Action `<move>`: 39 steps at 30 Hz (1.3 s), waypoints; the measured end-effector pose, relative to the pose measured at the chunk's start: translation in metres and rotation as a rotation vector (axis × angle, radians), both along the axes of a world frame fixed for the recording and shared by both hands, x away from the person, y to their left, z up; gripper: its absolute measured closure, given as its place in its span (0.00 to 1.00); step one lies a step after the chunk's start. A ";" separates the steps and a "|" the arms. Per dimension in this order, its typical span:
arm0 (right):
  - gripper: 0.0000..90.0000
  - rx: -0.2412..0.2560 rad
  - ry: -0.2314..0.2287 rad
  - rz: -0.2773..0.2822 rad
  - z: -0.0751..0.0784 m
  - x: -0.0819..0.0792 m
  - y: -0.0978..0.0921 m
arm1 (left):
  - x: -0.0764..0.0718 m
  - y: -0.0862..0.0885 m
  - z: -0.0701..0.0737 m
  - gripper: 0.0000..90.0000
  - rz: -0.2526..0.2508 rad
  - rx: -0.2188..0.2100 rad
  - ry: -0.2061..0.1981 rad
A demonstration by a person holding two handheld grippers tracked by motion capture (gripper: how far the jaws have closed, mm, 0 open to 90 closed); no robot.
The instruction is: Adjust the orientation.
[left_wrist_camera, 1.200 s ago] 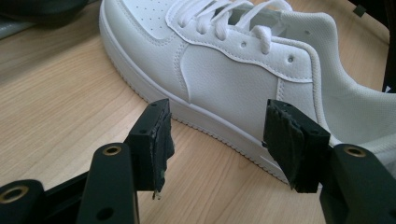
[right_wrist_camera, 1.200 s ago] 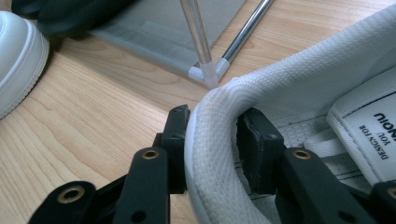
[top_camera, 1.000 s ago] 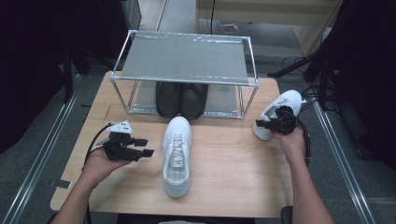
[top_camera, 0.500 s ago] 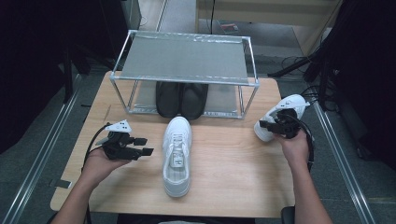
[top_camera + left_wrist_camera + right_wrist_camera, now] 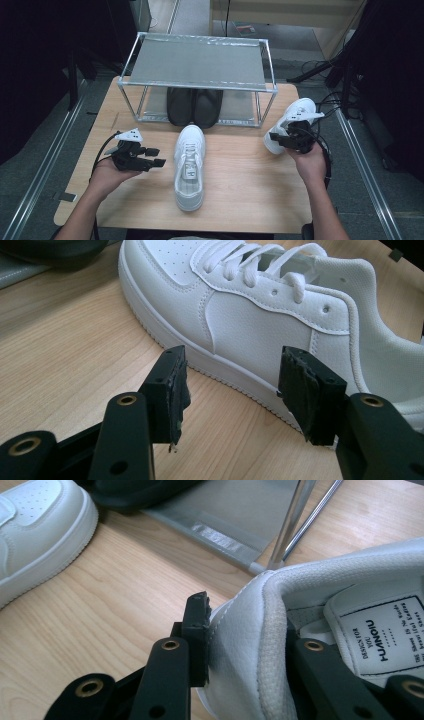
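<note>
A white sneaker (image 5: 190, 165) lies mid-table, toe toward the rack. My left gripper (image 5: 155, 156) sits open just left of it; in the left gripper view the jaws (image 5: 230, 390) stand apart in front of the sneaker's side (image 5: 250, 320), touching nothing. A second white sneaker (image 5: 296, 117) is at the right edge of the table. My right gripper (image 5: 287, 139) is shut on its heel collar: in the right gripper view one jaw presses the outside of the heel (image 5: 320, 595) and the other is inside the shoe.
A metal-framed shoe rack (image 5: 200, 86) stands at the back of the wooden table (image 5: 250, 195), with a pair of black shoes (image 5: 195, 105) on its lower shelf. A rack leg (image 5: 295, 520) stands just beyond the held sneaker. Cables trail off the right side.
My right gripper has shifted a little toward the near edge with the sneaker's heel in it. The left gripper and the middle sneaker have stayed put.
</note>
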State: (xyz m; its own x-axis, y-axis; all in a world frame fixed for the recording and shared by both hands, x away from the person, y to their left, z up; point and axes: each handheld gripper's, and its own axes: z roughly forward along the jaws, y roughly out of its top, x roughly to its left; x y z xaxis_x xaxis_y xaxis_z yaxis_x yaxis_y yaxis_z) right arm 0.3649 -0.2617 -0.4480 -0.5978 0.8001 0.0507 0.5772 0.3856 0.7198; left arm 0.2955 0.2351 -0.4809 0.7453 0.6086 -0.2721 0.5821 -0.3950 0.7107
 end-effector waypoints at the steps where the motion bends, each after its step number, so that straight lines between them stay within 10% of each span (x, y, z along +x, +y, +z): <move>1: 0.80 0.007 0.004 -0.003 0.000 -0.003 0.000 | 0.001 0.000 0.000 0.51 -0.001 -0.002 0.001; 39: 0.78 -0.031 0.039 0.109 -0.002 -0.094 0.051 | 0.035 -0.023 0.002 0.48 -0.050 -0.004 0.032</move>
State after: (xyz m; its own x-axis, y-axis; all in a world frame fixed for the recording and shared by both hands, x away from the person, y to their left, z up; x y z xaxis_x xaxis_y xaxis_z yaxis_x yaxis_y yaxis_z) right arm 0.2710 -0.2108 -0.4498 -0.6792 0.7321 0.0521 0.5579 0.4688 0.6848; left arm 0.3306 0.2117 -0.4791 0.7656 0.5699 -0.2984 0.5840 -0.4212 0.6939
